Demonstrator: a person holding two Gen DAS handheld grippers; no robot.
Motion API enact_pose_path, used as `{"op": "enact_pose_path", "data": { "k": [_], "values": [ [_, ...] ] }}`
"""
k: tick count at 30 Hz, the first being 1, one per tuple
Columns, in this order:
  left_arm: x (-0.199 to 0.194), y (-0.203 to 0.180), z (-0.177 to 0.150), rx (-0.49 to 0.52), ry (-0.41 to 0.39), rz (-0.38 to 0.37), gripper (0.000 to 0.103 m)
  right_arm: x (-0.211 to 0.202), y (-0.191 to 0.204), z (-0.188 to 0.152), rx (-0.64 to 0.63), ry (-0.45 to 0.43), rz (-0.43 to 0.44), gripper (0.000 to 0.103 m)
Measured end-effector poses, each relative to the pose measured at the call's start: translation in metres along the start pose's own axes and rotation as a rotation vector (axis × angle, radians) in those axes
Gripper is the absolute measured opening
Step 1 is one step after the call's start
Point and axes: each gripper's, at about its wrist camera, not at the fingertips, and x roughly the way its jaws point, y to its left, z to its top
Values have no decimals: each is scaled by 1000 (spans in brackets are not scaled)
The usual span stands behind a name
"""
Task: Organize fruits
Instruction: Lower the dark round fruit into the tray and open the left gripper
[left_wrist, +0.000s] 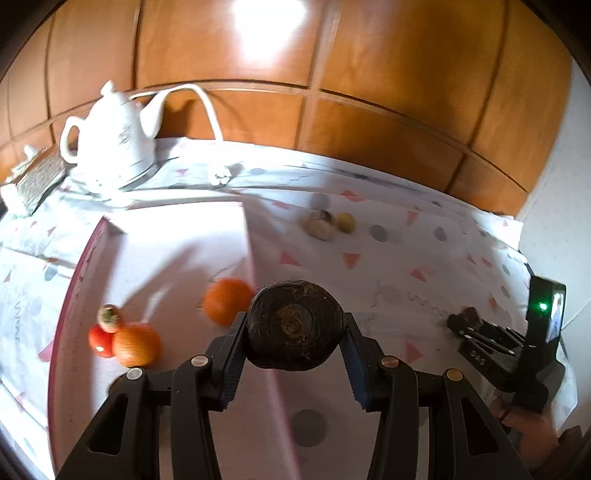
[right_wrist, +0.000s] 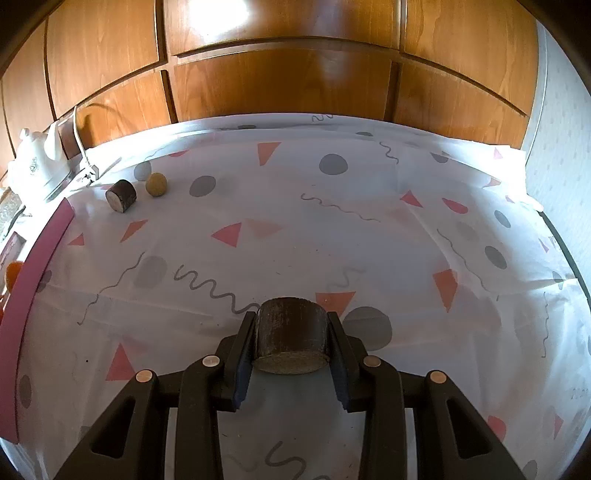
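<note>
Left claw (left_wrist: 295, 328) grips dark fruit (left_wrist: 295, 325) over pink-rimmed tray (left_wrist: 70, 280) edge.

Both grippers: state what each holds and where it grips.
Left gripper: dark round piece, pinched across its sides. Right gripper: dark cylinder chunk, pinched across its curved sides.

Looks like somebody's home dining spot: patterned tablecloth (right_wrist: 295, 229), white ceramic kettle (left_wrist: 114, 144) at its back corner, wooden cabinet doors (right_wrist: 280, 81) right behind the cloth.
</note>
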Motion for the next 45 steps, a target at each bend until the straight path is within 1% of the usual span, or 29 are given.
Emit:
{"op": "enact_pose_path", "data": {
  "k": [4, 8, 11, 17, 19, 20, 22, 25, 30, 33, 36, 40, 45],
  "values": [
    [3, 25, 5, -21, -1, 43, 49, 0, 0, 0, -3, 0, -2, 36],
    [13, 59, 15, -91, 23, 84, 49, 0, 0, -1, -2, 0, -3, 36],
    [24, 84, 23, -164, 49, 94, 49, 0, 0, 0, -1, -1, -2, 36],
    [40, 105, 31, -197, 77, 130, 49, -1, -1, 0, 9, -2, 10, 36],
    [41, 107, 31, -203, 80, 131, 58, -1, -1, 0, 10, -3, 12, 36],
    [41, 108, 32, -208, 75, 129, 59, -1, -2, 0, 12, -3, 14, 36],
    [36, 107, 30, -208, 58, 143, 59, -1, -2, -1, 15, -3, 17, 36],
    [25, 103, 24, -201, 30, 185, 59, -1, -3, -1, 17, -4, 18, 36],
    [7, 102, 10, -230, -9, 211, 59, -1, -2, 0, 16, -3, 18, 36],
    [-7, 96, 3, -201, -36, 223, 59, -1, -3, -1, 16, -3, 18, 36],
    [-19, 91, -3, -180, -59, 223, 59, -2, -3, -1, 17, -3, 20, 36],
    [-27, 89, -7, -182, -67, 206, 59, -2, -2, 0, 12, 0, 18, 36],
    [-34, 85, -13, -181, -73, 207, 59, 0, -1, 1, 3, 3, 8, 36]
  ]
}}
